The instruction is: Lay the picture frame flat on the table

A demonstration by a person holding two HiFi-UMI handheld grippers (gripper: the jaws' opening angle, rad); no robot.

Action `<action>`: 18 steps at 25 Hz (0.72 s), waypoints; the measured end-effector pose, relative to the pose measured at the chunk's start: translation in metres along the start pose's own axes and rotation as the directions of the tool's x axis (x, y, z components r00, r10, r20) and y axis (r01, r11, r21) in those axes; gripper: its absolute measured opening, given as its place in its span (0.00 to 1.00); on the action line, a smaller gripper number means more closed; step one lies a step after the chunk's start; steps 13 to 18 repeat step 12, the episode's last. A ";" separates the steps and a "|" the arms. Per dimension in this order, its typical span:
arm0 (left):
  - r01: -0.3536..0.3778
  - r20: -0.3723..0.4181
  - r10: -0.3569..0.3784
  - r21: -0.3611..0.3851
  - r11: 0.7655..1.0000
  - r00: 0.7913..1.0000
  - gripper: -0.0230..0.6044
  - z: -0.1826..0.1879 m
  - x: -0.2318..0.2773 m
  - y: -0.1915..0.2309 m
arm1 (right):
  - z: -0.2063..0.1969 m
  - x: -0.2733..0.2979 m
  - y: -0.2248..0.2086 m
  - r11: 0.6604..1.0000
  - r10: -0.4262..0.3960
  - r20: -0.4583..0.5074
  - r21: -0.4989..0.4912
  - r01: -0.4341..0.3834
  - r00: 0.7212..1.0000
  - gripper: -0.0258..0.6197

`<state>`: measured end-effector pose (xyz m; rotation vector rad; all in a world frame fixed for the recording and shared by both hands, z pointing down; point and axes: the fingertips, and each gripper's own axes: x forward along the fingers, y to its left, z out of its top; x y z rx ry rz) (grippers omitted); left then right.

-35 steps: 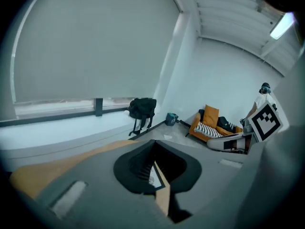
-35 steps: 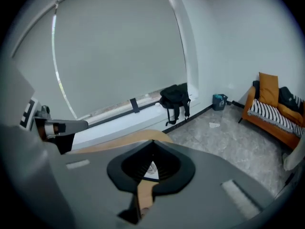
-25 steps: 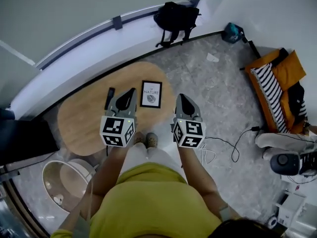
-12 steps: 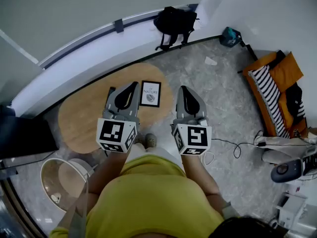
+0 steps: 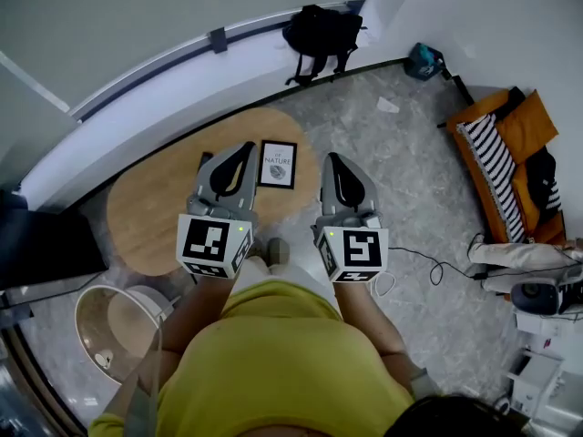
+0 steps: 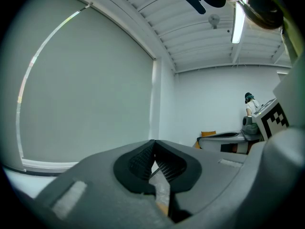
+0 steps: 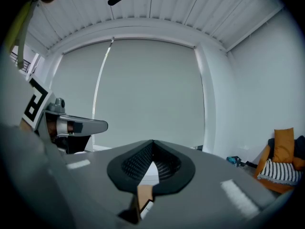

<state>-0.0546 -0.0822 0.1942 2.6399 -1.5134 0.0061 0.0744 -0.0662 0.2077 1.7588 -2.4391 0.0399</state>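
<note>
A black picture frame with a white print stands on the oval wooden table, near its right end. My left gripper hovers just left of the frame, high above the tabletop, shut and empty. To the right of the frame, my right gripper is held at about the same height, also shut with nothing in it. In both gripper views the jaws meet tip to tip and point level at the window blinds. A corner of the frame peeks through the right gripper's gap.
A dark flat object lies on the table left of the left gripper. A black backpack sits on the curved window ledge. A round side table stands at lower left. An orange couch with a striped cushion and floor cables are at right.
Both grippers have risen and moved forward toward the frame, staying shut. The head view has shifted slightly; the frame has not moved.
</note>
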 end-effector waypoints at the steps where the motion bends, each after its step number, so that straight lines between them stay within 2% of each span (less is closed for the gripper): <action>1: 0.001 -0.002 -0.001 -0.003 1.000 1.000 0.03 0.000 0.000 0.001 | 0.001 0.000 0.001 1.000 0.000 0.000 -0.002 0.000 1.000 0.04; 18: 0.012 -0.001 -0.012 -0.011 1.000 1.000 0.03 -0.005 -0.007 0.018 | 0.001 0.005 0.019 1.000 0.005 0.003 -0.016 -0.005 1.000 0.04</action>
